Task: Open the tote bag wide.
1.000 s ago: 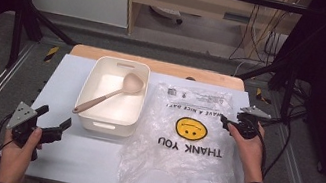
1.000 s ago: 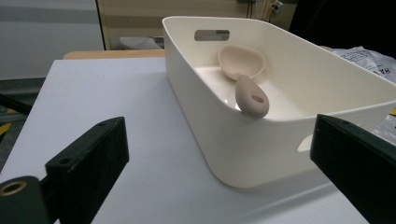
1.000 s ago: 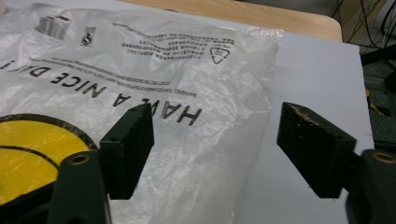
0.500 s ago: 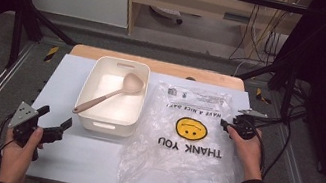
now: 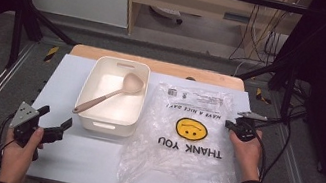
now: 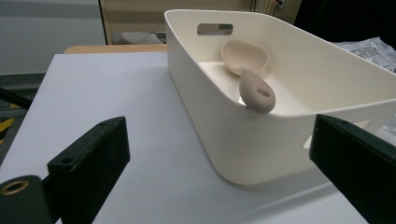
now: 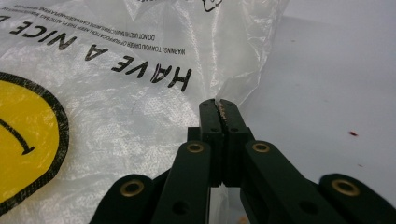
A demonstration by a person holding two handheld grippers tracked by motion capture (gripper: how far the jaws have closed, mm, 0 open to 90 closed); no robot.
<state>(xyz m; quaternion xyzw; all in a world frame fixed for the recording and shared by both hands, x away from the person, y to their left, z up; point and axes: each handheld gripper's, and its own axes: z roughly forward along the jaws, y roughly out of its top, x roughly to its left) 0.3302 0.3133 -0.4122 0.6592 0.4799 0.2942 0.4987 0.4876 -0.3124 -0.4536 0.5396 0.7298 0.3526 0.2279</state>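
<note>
Pinching down, my right gripper (image 7: 219,103) has just been closing, and its jaws now meet on the thin edge of the plastic bag (image 5: 189,131), a fold of film caught at their tips. My left gripper (image 5: 51,122) hangs wide apart at the table's near left corner, holding nothing, facing the white bin (image 6: 299,93). The bag lies flat and crumpled on the table (image 5: 67,74), to the right of the bin, its smiley print upside down to me. I judge it featherlight, limp and slick: it will sag and slide, so the edge is the place to hold. Farther off, a spoon (image 5: 109,95) rests inside the bin, handle leaning on the rim.
</note>
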